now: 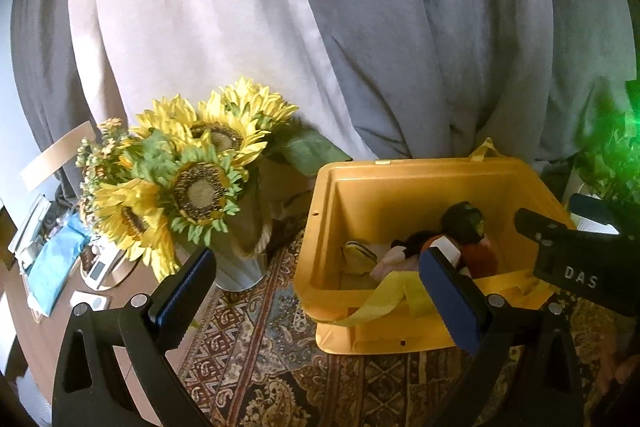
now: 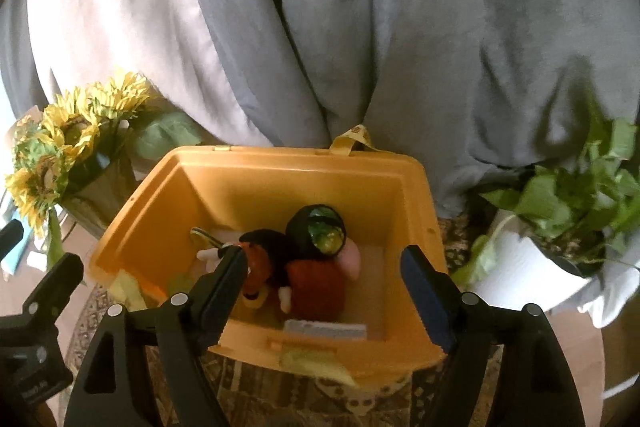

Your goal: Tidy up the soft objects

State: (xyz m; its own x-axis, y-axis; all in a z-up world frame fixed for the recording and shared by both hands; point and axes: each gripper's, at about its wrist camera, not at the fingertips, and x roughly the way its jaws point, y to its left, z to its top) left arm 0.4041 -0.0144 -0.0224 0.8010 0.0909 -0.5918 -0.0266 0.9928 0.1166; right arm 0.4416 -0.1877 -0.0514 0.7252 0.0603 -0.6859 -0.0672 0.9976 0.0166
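A grey curtain (image 2: 400,27) hangs across the whole background, far ahead of both grippers. Beneath them a patterned rug (image 1: 256,359) covers the counter. On it stands the yellow bin (image 2: 280,183), directly ahead of and below the right gripper (image 2: 324,287) and to the front right of the left gripper (image 1: 316,291); a yellow strap (image 1: 400,291) drapes over the bin's near rim. A vase of sunflowers (image 1: 192,163) stands ahead of the left gripper, just beside the bin's left wall, and a leafy plant in a white pot (image 2: 560,227) sits to the right of the right gripper, near the bin's other side.

Inside the bin, the soft toys (image 2: 296,267) lie heaped together on its floor: a dark round-headed doll with a red body, a black and orange plush against it, and something pink at the right edge.

The right gripper hovers over the bin's near rim with its jaws wide apart and nothing between them. The left gripper is likewise spread wide and empty, above the rug.
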